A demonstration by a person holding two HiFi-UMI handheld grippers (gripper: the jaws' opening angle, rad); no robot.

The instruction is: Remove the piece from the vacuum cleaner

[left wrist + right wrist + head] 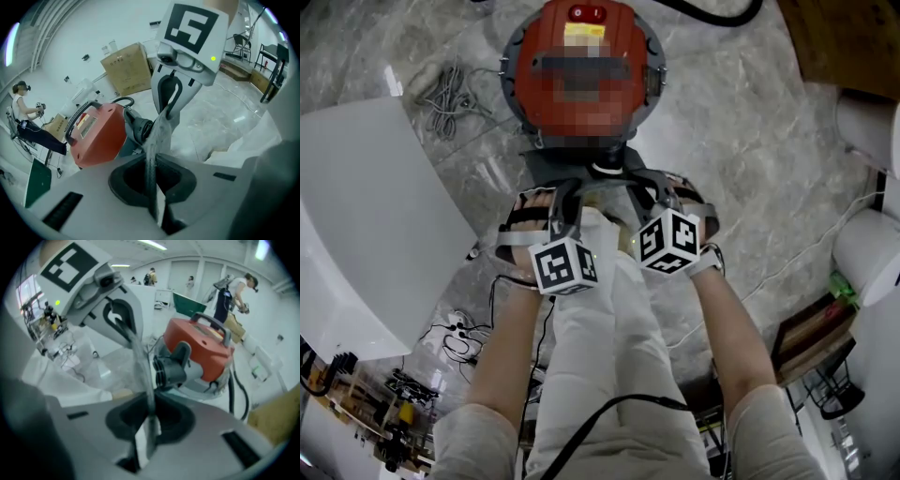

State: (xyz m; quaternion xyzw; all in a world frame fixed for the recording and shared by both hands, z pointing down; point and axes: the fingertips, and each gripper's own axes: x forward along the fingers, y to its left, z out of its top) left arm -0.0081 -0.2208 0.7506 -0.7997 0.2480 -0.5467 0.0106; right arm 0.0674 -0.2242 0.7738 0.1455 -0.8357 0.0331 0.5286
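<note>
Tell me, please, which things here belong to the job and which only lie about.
Job: vacuum cleaner; thin grey piece; left gripper and right gripper, both shut on it.
Lying about: coiled cable; cardboard box; white panel.

This is a big, bright work hall or lab, not a home: strip lights hang overhead above a polished marble floor. Cardboard boxes, loose cables and a green board stand about. Other people work at their own spots.
</note>
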